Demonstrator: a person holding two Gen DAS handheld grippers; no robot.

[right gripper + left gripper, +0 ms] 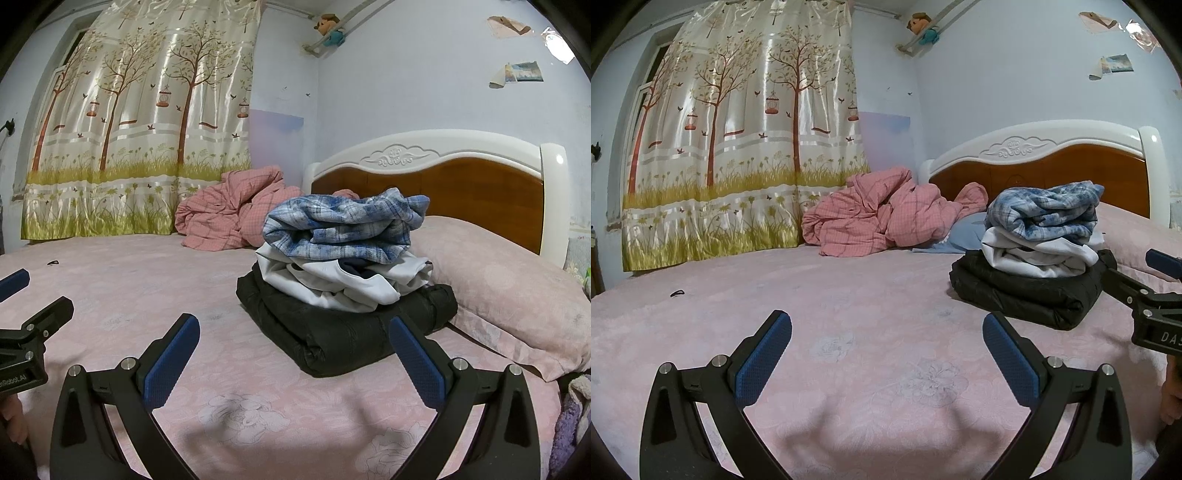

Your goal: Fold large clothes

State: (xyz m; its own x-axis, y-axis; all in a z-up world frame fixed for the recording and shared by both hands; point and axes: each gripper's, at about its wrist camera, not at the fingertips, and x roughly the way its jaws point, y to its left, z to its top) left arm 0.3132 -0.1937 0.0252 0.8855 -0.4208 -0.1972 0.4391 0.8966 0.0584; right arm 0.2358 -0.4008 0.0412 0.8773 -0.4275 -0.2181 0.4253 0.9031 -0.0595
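Observation:
A stack of folded clothes sits on the pink bed: a blue plaid garment (pixel 343 225) on top, a white one (pixel 343 280) under it, a black padded jacket (pixel 343 332) at the bottom. In the left wrist view the same stack stands at the right, with the plaid piece (pixel 1045 210) over the black jacket (pixel 1023 291). My left gripper (pixel 886 338) hovers open over bare bedspread, left of the stack. My right gripper (pixel 295 338) is open too, just in front of the black jacket. Nothing is held between either pair of fingers.
A crumpled pink checked quilt (pixel 882 214) lies by the tree-print curtain (pixel 738 147). A pink pillow (pixel 517 291) rests right of the stack, before the wooden headboard (pixel 443 177). A small dark object (pixel 677 293) lies far left on the bedspread (pixel 849 369). A hand (pixel 13 421) shows at the left edge.

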